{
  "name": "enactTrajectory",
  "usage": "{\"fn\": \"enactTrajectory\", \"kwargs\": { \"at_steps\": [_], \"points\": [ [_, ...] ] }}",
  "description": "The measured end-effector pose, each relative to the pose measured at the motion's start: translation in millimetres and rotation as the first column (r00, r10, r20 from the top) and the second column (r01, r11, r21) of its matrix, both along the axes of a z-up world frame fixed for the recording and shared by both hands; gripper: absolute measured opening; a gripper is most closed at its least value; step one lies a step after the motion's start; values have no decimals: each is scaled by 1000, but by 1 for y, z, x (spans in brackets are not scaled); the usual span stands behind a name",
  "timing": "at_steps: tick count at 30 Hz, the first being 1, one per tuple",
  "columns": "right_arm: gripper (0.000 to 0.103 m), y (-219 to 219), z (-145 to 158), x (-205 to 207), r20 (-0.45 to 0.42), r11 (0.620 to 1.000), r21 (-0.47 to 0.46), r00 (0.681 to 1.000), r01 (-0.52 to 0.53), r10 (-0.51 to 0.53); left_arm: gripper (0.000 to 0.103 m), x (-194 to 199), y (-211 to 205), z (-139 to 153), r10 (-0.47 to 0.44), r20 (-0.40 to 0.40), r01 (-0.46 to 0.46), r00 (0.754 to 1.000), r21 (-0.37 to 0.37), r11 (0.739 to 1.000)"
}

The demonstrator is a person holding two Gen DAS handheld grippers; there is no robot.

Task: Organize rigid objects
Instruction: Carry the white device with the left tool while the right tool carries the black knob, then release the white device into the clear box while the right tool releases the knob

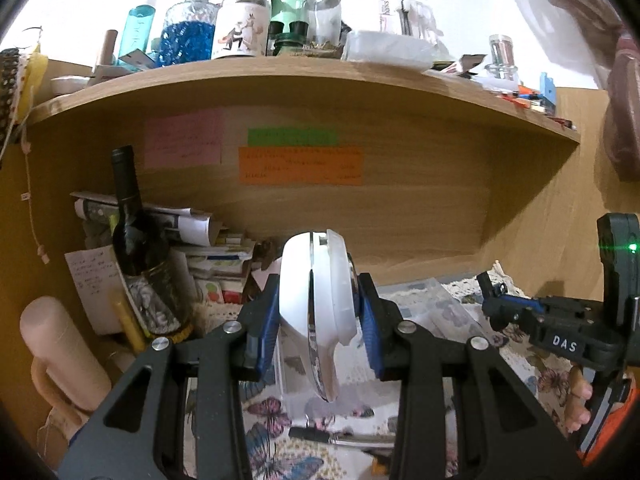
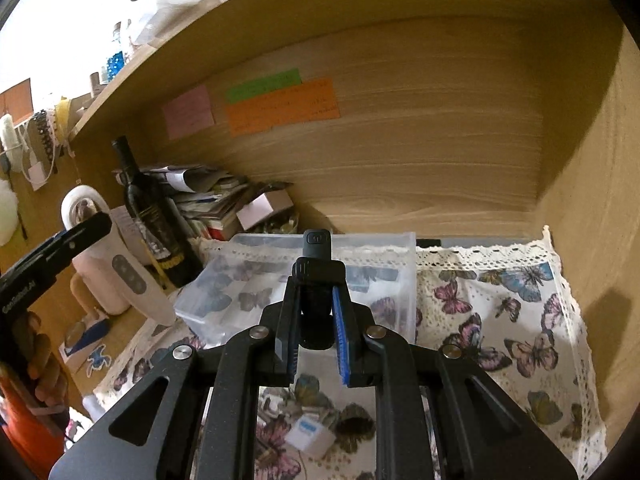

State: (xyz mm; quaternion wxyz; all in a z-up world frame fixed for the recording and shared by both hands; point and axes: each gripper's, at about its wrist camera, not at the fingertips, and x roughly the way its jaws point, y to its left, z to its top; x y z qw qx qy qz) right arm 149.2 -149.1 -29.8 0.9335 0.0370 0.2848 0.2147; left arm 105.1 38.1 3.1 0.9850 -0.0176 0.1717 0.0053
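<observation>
Gripping a white handheld device [image 1: 320,304] between their blue pads, the left tongs [image 1: 318,320] are holding it clear above the butterfly-print cloth [image 1: 276,420] on the tabletop, the device standing roughly upright with its chrome-edged handle hanging down toward six o'clock. Below it, near six o'clock in the left wrist view, a dark-handled tool [image 1: 320,436] is lying on the cloth. The right tongs [image 2: 316,320] are squeezing narrow on a small black clip-like object [image 2: 316,276], which is sticking up past the fingertips toward twelve o'clock. Under them, at six o'clock, a small white cube [image 2: 308,434] is sitting on the cloth. Just beyond the black object, a clear plastic box [image 2: 360,272] is resting on the cloth against the back of the wooden alcove. At ten o'clock a dark wine bottle [image 2: 148,216] is standing upright beside a heap of papers [image 2: 208,192]. Farther back, pink, green and orange notes [image 2: 280,104] are sticking to the wooden back panel, and bottles and jars [image 1: 192,28] are crowding the shelf [image 1: 304,76] above at twelve o'clock.
</observation>
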Motion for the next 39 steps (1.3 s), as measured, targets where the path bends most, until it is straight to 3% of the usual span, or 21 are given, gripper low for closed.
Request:
{"fn": "enactTrajectory", "kwargs": {
  "at_steps": [7,16,26,29,32,36,39],
  "points": [
    [14,9,-16,35,-55,999,-42,998,13,-16,37,47,12,-18,27,-66,-27,997,-6,1000],
    [14,22,-67,85,-237,994,-113,971,-5,-22,37,107,31,-65,-55,-269,23,962,-119,993],
    [14,47,-84,100,-279,976,-209,960,-65,4,37,135,23,-83,-142,-347,91,927,-158,983],
    [14,49,-86,100,-285,970,-230,958,-76,7,37,142,20,-89,-126,-376,77,918,-142,987],
    [23,50,-86,99,-285,968,-235,958,-84,14,37,149,21,-99,-134,-412,74,901,-158,985],
    [42,53,-79,93,-248,967,-242,969,-80,18,36,151,18,-105,-135,-436,73,890,-155,985],
    [44,51,-72,88,-229,970,-231,973,-77,23,36,150,16,-104,-128,-436,69,891,-149,986]
  ]
}}
